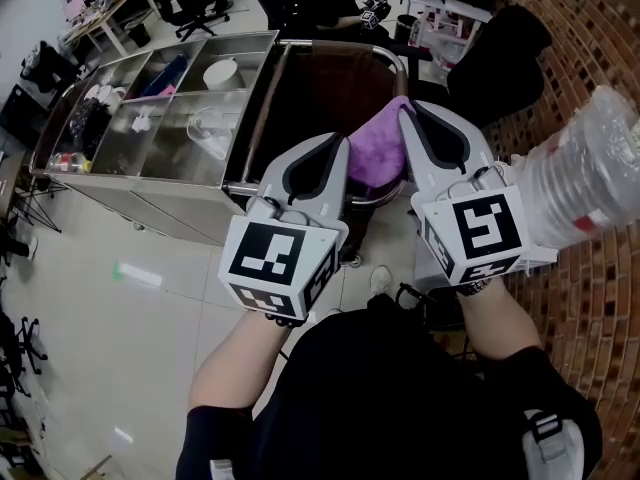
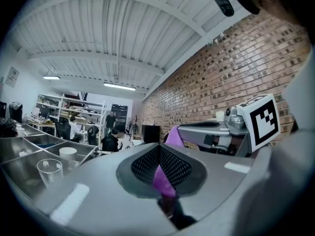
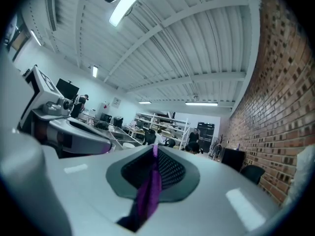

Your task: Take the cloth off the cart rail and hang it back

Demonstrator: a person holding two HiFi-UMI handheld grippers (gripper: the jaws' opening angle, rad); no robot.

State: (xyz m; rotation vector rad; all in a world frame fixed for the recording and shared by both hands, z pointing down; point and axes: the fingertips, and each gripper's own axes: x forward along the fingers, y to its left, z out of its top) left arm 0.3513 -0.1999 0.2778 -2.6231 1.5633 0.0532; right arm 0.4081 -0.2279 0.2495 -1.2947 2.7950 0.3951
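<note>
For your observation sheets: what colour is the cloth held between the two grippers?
The cloth is purple, clearest in the head view.

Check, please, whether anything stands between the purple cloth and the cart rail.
Nothing visible does: the cloth, pinched by the left tongs and right tongs, is held near the rail with open air between.

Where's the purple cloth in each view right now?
Head view: cloth at centre, slightly above middle.
Left gripper view: cloth pinched in the jaws, lower centre.
Right gripper view: cloth pinched in the jaws, lower centre.
Shared landmark: brick wall, at right in all three.
</note>
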